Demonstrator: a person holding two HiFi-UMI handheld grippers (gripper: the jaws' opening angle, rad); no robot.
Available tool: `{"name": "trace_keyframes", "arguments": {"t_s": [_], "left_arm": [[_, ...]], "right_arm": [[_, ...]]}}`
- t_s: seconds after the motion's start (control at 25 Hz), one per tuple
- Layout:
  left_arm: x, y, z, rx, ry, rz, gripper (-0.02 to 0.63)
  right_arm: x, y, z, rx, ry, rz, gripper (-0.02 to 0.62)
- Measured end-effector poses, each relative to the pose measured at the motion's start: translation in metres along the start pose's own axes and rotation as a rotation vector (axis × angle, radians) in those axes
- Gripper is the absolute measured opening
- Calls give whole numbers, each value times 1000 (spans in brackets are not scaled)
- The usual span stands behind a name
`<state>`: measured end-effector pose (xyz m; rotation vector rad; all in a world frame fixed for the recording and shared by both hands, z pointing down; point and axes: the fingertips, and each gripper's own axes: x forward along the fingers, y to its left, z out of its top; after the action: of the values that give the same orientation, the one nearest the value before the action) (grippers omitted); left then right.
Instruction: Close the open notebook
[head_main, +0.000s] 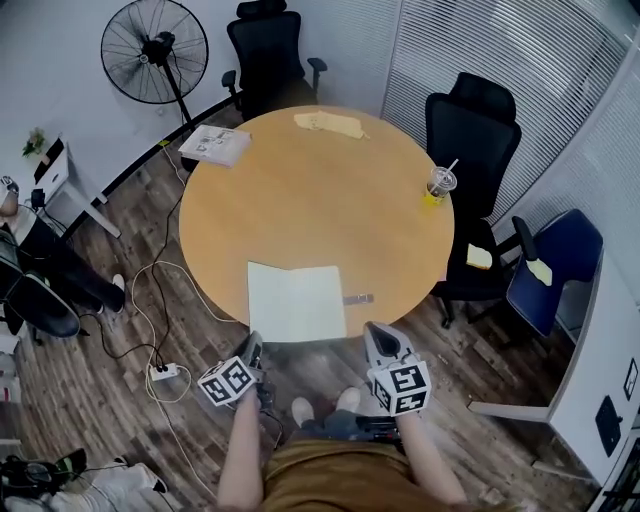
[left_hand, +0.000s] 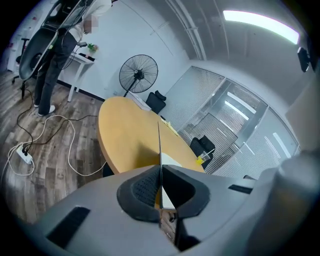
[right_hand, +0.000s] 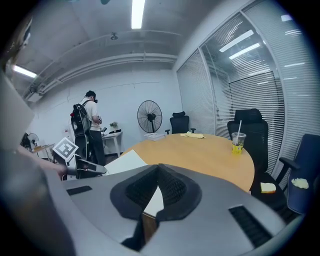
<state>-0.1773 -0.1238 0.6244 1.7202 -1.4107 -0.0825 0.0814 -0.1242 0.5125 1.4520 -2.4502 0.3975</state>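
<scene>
Notebook (head_main: 297, 301): open, white pages up, at the near edge of the round table (head_main: 300, 190), between the two grippers; judged light, leaves thin and floppy, easily creased; best taken at a leaf's outer near corner and swung over the spine.
Left gripper (head_main: 252, 350): jaws pinched on the left leaf's near edge, sheet edge-on between them; aimed forward, tilted down.
Right gripper (head_main: 380, 338): jaws together, nothing held; near the notebook's right corner, tilted slightly down.

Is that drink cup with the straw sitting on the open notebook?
No: the clear plastic cup of yellow drink stands near the right rim of the round wooden table, well apart from the open white notebook.
</scene>
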Motion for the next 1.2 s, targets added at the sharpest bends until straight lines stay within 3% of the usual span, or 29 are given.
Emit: {"name": "trace_keyframes", "arguments": {"t_s": [0.2, 0.48, 0.64, 0.92, 1.2], "left_arm": [[-2, -4, -5, -13, -12, 30, 34], [-2, -33, -8, 75, -40, 65, 34], [-1, -38, -8, 71, -58, 71, 35], [-1, -51, -10, 73, -69, 39, 37], [1, -63, -13, 56, -70, -14, 43]], "right_arm": [[-2, -9, 4, 13, -20, 28, 11], [-8, -26, 7, -4, -38, 78, 11], [-7, -30, 7, -9, -33, 100, 11], [-2, -24, 15, -45, -54, 131, 11], [-8, -43, 15, -22, -62, 75, 11]]}}
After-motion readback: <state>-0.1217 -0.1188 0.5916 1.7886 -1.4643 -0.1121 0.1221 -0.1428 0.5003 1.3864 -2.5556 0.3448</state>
